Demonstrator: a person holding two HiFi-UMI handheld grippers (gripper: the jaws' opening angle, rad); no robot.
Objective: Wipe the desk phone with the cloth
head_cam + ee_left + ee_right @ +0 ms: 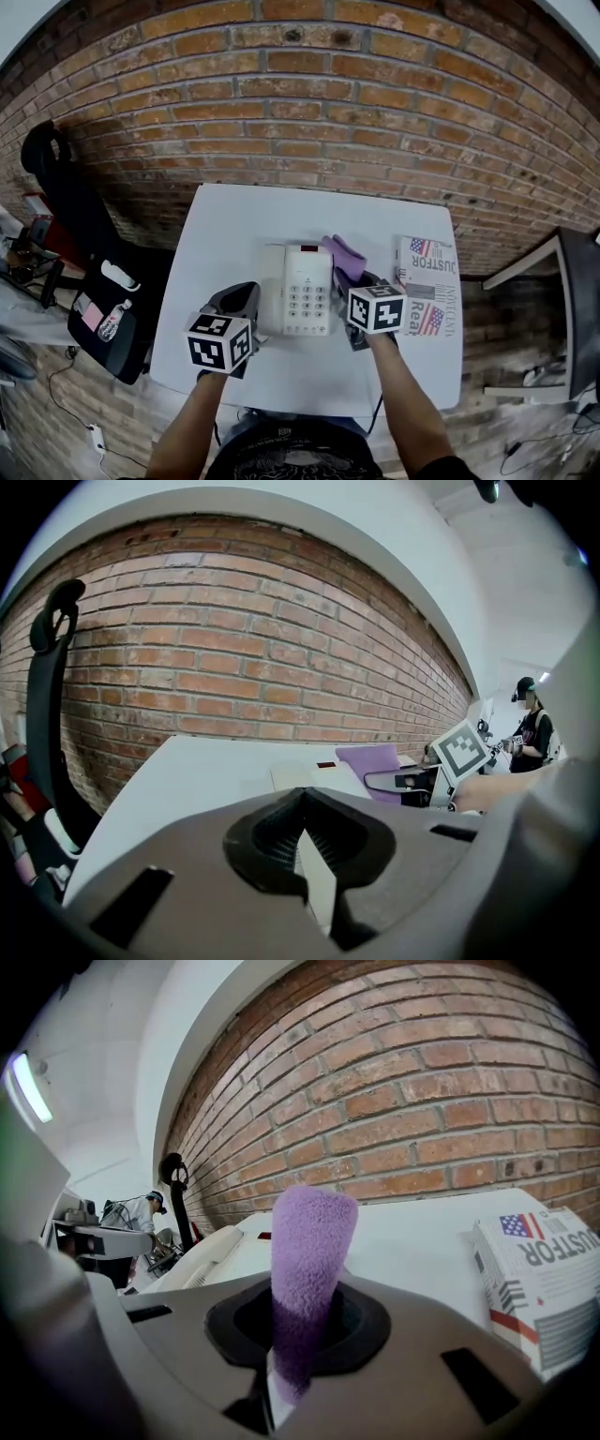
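Observation:
A white desk phone (298, 289) lies in the middle of the white table (234, 225), handset along its left side. My right gripper (364, 283) is at the phone's right edge, shut on a purple cloth (343, 258) that sticks up and forward out of the jaws (305, 1260). The phone's handset (202, 1255) shows to the left of the cloth in the right gripper view. My left gripper (242, 300) rests by the phone's left edge, jaws meeting at the tip (300, 803). Ahead of it are the phone (314, 772) and the cloth (370, 759).
A printed booklet with flag marks (428, 281) lies on the table's right part, also seen as the booklet (539, 1269). A black office chair (66, 206) and a dark bag (108, 319) stand left of the table. A brick wall (309, 103) runs behind. A person (530, 726) stands far off.

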